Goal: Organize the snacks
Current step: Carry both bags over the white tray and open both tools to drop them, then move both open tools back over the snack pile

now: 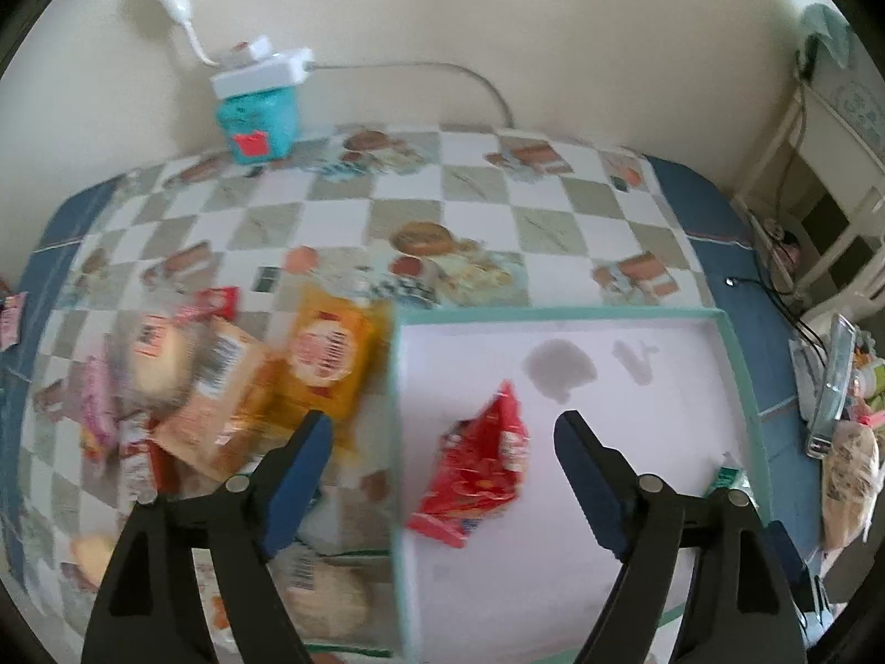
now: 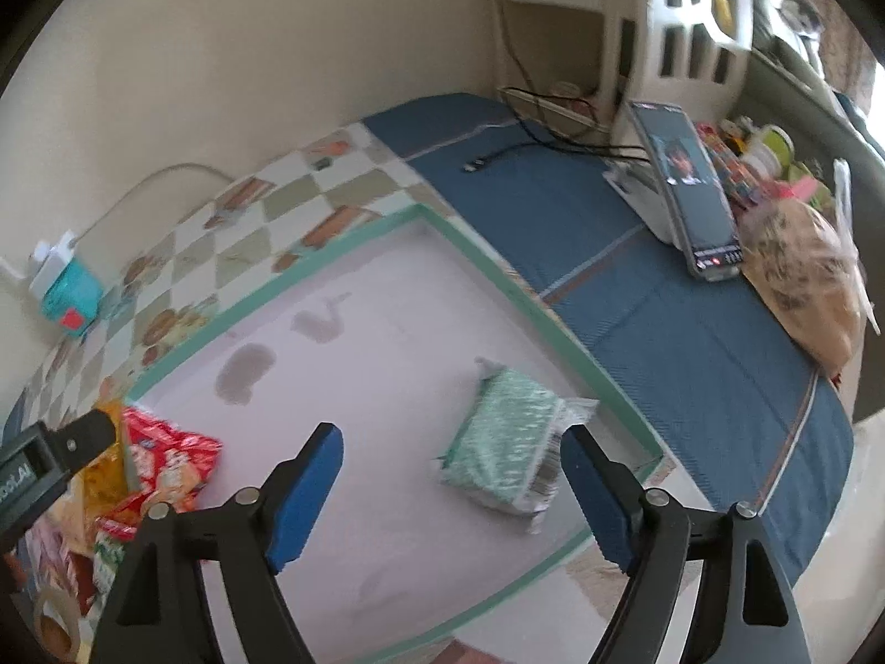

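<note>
A shallow white box with a teal rim (image 1: 553, 312) (image 2: 354, 240) lies on the table. A red snack packet (image 1: 478, 470) (image 2: 166, 459) lies inside it by its left wall. A green-and-white packet (image 2: 511, 451) lies inside near the right wall; only its corner shows in the left wrist view (image 1: 727, 478). A pile of snack packets (image 1: 221, 387) lies left of the box, with an orange packet (image 1: 332, 354) on top. My left gripper (image 1: 442, 476) is open above the box's left wall, empty. My right gripper (image 2: 451, 487) is open and empty, just above and left of the green packet.
A teal box with a white charger on top (image 1: 260, 110) stands at the back by the wall. A phone on a stand (image 2: 686, 182), a bagged loaf (image 2: 807, 288) and small jars sit at the right of the table. A black cable (image 2: 498, 157) lies on the blue cloth.
</note>
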{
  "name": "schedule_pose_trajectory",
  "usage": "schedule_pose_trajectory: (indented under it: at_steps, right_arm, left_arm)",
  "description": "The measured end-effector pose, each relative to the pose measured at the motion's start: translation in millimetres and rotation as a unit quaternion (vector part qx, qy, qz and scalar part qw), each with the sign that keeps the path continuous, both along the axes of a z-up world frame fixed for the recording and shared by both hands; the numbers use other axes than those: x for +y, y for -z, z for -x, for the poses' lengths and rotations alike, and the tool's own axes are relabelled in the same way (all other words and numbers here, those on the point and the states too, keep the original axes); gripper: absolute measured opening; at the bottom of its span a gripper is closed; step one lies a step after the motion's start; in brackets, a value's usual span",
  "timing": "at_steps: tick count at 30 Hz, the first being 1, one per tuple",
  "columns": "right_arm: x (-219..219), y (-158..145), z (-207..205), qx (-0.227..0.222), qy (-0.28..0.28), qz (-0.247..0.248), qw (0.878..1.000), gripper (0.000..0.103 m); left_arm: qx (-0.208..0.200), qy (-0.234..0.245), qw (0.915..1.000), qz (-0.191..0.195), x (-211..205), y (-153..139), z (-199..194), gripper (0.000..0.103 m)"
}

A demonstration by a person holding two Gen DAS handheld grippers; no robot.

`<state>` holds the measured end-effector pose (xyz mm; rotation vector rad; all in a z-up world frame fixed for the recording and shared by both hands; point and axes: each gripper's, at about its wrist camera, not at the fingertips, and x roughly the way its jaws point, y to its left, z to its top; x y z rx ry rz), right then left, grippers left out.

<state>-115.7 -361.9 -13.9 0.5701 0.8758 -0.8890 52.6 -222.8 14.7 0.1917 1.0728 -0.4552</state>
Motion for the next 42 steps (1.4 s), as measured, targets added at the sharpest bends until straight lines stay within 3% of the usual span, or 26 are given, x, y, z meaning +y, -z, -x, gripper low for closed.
schedule_pose_trajectory:
  at_steps: [5,9,12,18,25,32,42]
  right_arm:
    - [14,-9,-9,-0.005,-0.026,0.0,1.0,0.094]
    - [24,-12,-11,-0.007,-0.036,-0.01,0.999,0.097]
    - [30,-14,-13,-0.009,-0.044,-0.014,0.999,0.103]
    - [43,-12,-19,-0.011,-0.067,-0.032,0.997,0.103]
    - [66,-16,-29,-0.01,-0.099,-0.032,0.995,0.103]
    - [96,-25,-40,-0.028,-0.148,-0.042,0.988,0.103]
    - [158,-38,-65,-0.035,-0.222,-0.038,0.974,0.103]
  left_arm:
    - [0.001,-0.039,0.9989,-0.026,25,-3,-12,0.084]
    - [0.013,-0.067,0.9969,-0.039,44,3,-20,0.092]
    - [0.026,-0.085,0.995,-0.046,58,7,-23,0.093]
    - [0.027,-0.11,0.9916,-0.064,80,9,-27,0.094]
    - [0.064,-0.155,0.983,-0.075,116,20,-33,0.094]
    - [0.085,-0.204,0.9725,-0.074,162,23,-38,0.094]
    - [0.065,-0.24,0.9672,-0.051,219,-1,-35,0.094]
